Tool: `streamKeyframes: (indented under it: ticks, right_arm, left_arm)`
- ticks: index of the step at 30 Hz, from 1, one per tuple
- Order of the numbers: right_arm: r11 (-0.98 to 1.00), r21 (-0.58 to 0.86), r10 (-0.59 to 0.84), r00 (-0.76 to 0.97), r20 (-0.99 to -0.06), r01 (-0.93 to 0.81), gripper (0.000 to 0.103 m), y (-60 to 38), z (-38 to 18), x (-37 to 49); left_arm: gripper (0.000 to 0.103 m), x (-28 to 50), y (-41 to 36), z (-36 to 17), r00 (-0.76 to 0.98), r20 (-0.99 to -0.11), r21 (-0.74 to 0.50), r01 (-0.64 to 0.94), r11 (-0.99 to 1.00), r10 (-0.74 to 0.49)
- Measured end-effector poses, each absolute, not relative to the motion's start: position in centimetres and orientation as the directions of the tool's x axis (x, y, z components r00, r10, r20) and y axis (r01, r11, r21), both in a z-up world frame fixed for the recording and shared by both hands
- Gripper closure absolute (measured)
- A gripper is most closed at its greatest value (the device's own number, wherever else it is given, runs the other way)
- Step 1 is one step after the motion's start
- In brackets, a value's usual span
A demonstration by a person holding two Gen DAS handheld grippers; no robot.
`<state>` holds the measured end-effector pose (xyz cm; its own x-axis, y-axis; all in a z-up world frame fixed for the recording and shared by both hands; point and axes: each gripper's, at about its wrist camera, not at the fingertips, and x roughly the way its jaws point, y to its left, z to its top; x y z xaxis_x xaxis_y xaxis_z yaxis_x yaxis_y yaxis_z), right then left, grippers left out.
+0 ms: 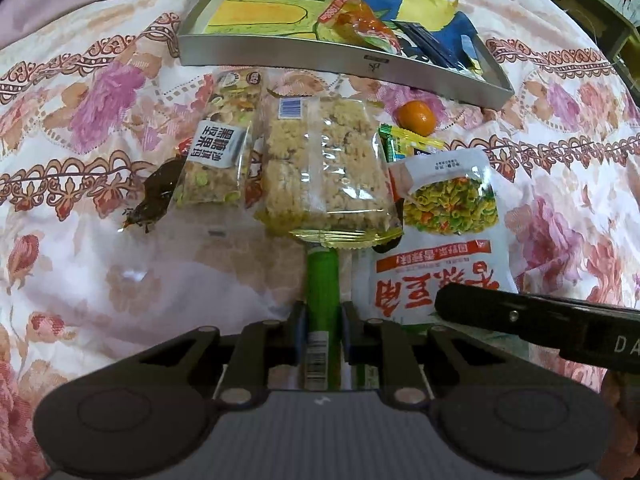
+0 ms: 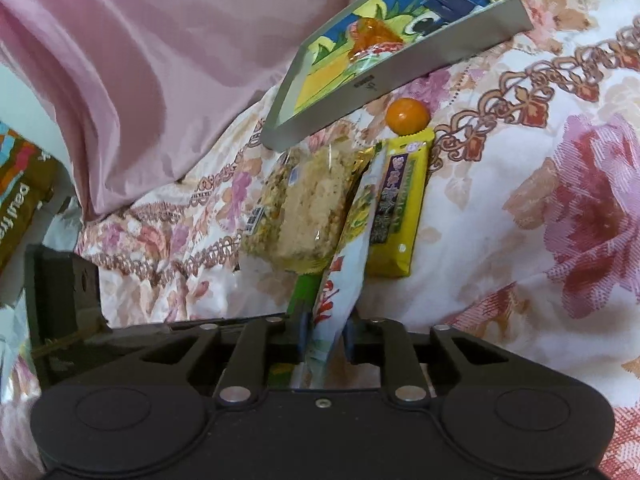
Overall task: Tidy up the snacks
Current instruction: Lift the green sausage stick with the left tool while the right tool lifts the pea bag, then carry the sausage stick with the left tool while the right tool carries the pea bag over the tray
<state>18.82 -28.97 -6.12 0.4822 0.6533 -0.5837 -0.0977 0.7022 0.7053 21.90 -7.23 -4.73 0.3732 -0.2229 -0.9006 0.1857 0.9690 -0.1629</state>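
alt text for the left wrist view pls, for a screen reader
The left gripper is shut on a green tube-shaped snack pack above a floral bedsheet. Ahead lie a clear rice-crisp pack, a nut bar, a white pasta-picture pouch and a small orange, before a colourful metal tray.

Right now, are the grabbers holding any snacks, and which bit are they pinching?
Yes. The left gripper pinches the near end of the green snack stick. The right gripper pinches the white snack bag by its near edge.
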Motion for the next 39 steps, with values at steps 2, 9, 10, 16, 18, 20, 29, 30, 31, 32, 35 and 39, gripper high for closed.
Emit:
streamKeyframes:
  ticks: [2,9,10,16,18,20,29,30,31,32,35,39]
  right_arm:
    - [0.716,0.687,0.646,0.491,-0.585,-0.123,0.088,-28.7,-5.7,18.7]
    - [0.809,0.541,0.562,0.569,-0.6,-0.23,0.088,-27.7,-3.4,16.9]
    - [0.825,0.508,0.544,0.589,-0.598,-0.246,0.088,-27.6,-3.0,16.5]
    - [0.898,0.33,0.435,0.697,-0.57,-0.291,0.09,-27.2,-1.2,14.8]
    - [0.911,0.297,0.409,0.723,-0.556,-0.287,0.091,-27.4,-0.9,14.5]
    - [0.927,0.249,0.374,0.751,-0.545,-0.281,0.093,-27.4,-0.7,14.2]
    - [0.965,0.074,0.251,0.814,-0.524,-0.25,0.094,-27.1,-0.5,13.9]
    - [0.967,0.055,0.24,0.82,-0.519,-0.248,0.094,-27.0,-0.5,13.8]
    - [0.969,0.04,0.231,0.828,-0.512,-0.245,0.094,-27.0,-0.4,13.8]
    - [0.97,0.032,0.225,0.834,-0.504,-0.242,0.094,-27.0,-0.3,13.7]
    - [0.973,0.019,0.209,0.852,-0.48,-0.228,0.094,-27.0,0.0,13.8]
    - [0.978,0.014,0.195,0.88,-0.434,-0.21,0.094,-27.3,0.5,14.4]
  left_arm:
    - [0.085,21.7,-7.3,-4.6,0.371,-0.903,-0.16,0.181,0.97,-0.218]
    - [0.085,20.5,-8.0,-3.3,0.365,-0.913,-0.113,0.199,0.973,-0.181]
    - [0.085,20.3,-8.1,-3.1,0.367,-0.912,-0.112,0.199,0.973,-0.18]
    - [0.085,19.3,-8.7,-1.1,0.398,-0.896,-0.121,0.208,0.971,-0.197]
    - [0.085,19.1,-9.0,-0.5,0.413,-0.886,-0.129,0.214,0.968,-0.209]
    - [0.085,18.9,-9.3,0.0,0.429,-0.875,-0.14,0.217,0.966,-0.223]
    - [0.085,18.6,-10.3,0.6,0.454,-0.853,-0.163,0.239,0.957,-0.258]
    - [0.085,18.6,-10.3,0.7,0.457,-0.849,-0.17,0.238,0.956,-0.265]
    - [0.085,18.6,-10.3,0.7,0.462,-0.845,-0.177,0.237,0.955,-0.271]
    - [0.085,18.6,-10.3,0.9,0.467,-0.84,-0.183,0.235,0.954,-0.276]
    - [0.085,19.1,-9.9,1.4,0.496,-0.816,-0.212,0.224,0.951,-0.298]
    - [0.085,20.6,-9.6,2.2,0.548,-0.775,-0.248,0.197,0.949,-0.316]
